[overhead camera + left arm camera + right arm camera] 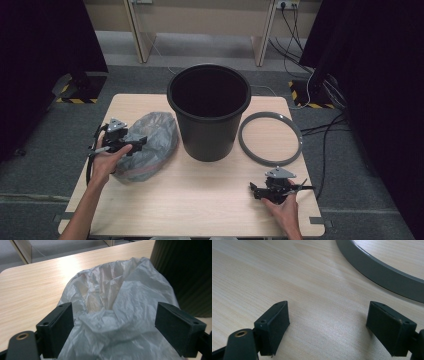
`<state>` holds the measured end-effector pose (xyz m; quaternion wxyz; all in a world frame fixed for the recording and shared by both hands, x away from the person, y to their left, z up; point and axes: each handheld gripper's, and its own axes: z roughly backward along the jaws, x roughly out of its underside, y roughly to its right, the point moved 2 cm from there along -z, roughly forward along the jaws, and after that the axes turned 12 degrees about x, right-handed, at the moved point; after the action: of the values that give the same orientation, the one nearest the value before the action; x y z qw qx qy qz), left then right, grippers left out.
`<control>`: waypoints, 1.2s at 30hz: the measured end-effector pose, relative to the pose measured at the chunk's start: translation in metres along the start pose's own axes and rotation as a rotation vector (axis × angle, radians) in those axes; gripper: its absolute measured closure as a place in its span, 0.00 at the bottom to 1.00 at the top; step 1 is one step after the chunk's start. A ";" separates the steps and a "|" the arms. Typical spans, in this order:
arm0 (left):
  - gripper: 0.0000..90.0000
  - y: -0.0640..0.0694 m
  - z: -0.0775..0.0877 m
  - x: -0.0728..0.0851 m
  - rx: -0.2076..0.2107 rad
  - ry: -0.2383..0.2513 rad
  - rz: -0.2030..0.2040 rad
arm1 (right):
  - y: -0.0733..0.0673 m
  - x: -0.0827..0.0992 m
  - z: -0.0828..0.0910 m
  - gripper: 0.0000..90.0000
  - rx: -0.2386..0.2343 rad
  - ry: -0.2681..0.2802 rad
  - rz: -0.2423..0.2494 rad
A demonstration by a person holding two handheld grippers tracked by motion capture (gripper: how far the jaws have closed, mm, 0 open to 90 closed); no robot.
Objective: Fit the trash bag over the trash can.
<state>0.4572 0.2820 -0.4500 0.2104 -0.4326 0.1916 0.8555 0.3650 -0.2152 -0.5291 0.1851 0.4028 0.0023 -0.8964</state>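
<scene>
One crumpled grey bag (150, 145) lies on the desk (200, 200) left of one black bin (209, 112), between the spread left claw (113, 327). One grey ring (270, 138) lies beyond the spread, empty right claw (329, 327).

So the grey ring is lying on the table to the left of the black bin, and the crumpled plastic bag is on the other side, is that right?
Not quite. The grey ring lies on the table to the right of the black bin, not the left, as the high view shows. The crumpled plastic bag is on the bin's left, with the left gripper over it, jaws open.
</scene>
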 end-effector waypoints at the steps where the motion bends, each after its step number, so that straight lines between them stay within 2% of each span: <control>1: 0.16 -0.001 -0.004 0.000 0.001 -0.010 0.002 | 0.000 0.000 0.000 0.21 0.000 0.000 0.000; 7: 0.17 -0.005 -0.029 0.000 -0.006 -0.059 0.011 | 0.000 0.000 0.000 0.21 -0.002 -0.002 -0.001; 13: 0.17 -0.013 -0.052 0.012 -0.004 -0.139 0.037 | 0.000 0.000 0.000 0.21 -0.002 -0.003 -0.002; 16: 0.19 -0.014 -0.062 0.018 -0.013 -0.179 0.030 | 0.000 0.000 0.000 0.20 -0.001 -0.001 0.000; 21: 0.27 -0.018 -0.077 0.028 0.033 -0.224 0.061 | 0.000 0.000 0.000 0.20 -0.001 -0.001 0.000; 24: 0.34 -0.020 -0.079 0.032 0.061 -0.218 0.083 | 0.000 0.000 0.000 0.20 -0.001 -0.001 -0.001; 26: 0.42 -0.020 -0.078 0.032 0.072 -0.215 0.066 | 0.000 -0.001 -0.001 0.20 0.000 0.001 0.003; 31: 0.71 -0.017 -0.076 0.033 0.075 -0.210 0.012 | 0.000 -0.001 -0.001 0.20 0.000 0.001 0.006; 34: 0.83 -0.016 -0.075 0.034 0.078 -0.199 -0.001 | 0.000 -0.001 -0.001 0.20 0.000 0.001 0.006; 36: 0.88 -0.016 -0.073 0.034 0.087 -0.192 -0.008 | 0.001 -0.001 -0.001 0.20 0.000 0.001 0.006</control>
<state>0.4955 0.2646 -0.5201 0.2497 -0.3397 0.2061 0.8830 0.3664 -0.2152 -0.5291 0.1879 0.4031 0.0013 -0.8957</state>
